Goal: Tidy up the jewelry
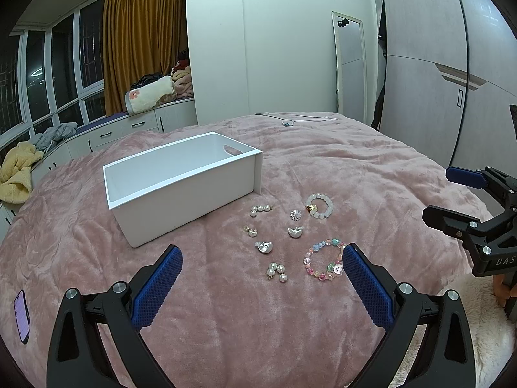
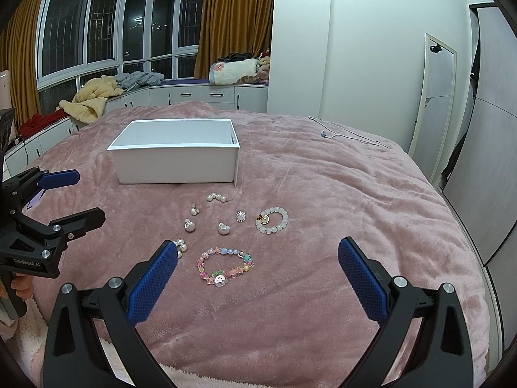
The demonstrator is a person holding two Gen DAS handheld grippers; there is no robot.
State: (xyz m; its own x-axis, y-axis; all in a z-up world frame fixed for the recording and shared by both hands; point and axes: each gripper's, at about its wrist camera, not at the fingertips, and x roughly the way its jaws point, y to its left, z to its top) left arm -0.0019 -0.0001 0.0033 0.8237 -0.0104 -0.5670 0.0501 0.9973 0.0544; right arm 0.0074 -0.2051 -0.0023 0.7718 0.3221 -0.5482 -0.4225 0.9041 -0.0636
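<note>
A white box stands on the pink blanket of the bed, open at the top, and I see nothing inside it; all the jewelry lies on the blanket just in front of this box, toward the cameras. Nearest to the box is a curved row of pearls; beside it, further from the box, lies a small silver flower piece, and beyond that a white bead bracelet with a gold charm. A little further from the box are a small pearl earring and two shiny silver earrings; furthest from the box lie a pearl cluster and a colourful bead bracelet. Far behind the box, near the far edge of the bed, a thin silver necklace is stretched out.

The left hand-held gripper hovers over the blanket with its blue pads wide apart and nothing between them; its right pad is just beside the colourful bead bracelet in the left wrist view. The right hand-held gripper is also spread wide and holds nothing; the colourful bracelet lies between its pads in its own view. A phone lies on the blanket, to the left of the box and closer to the camera.
</note>
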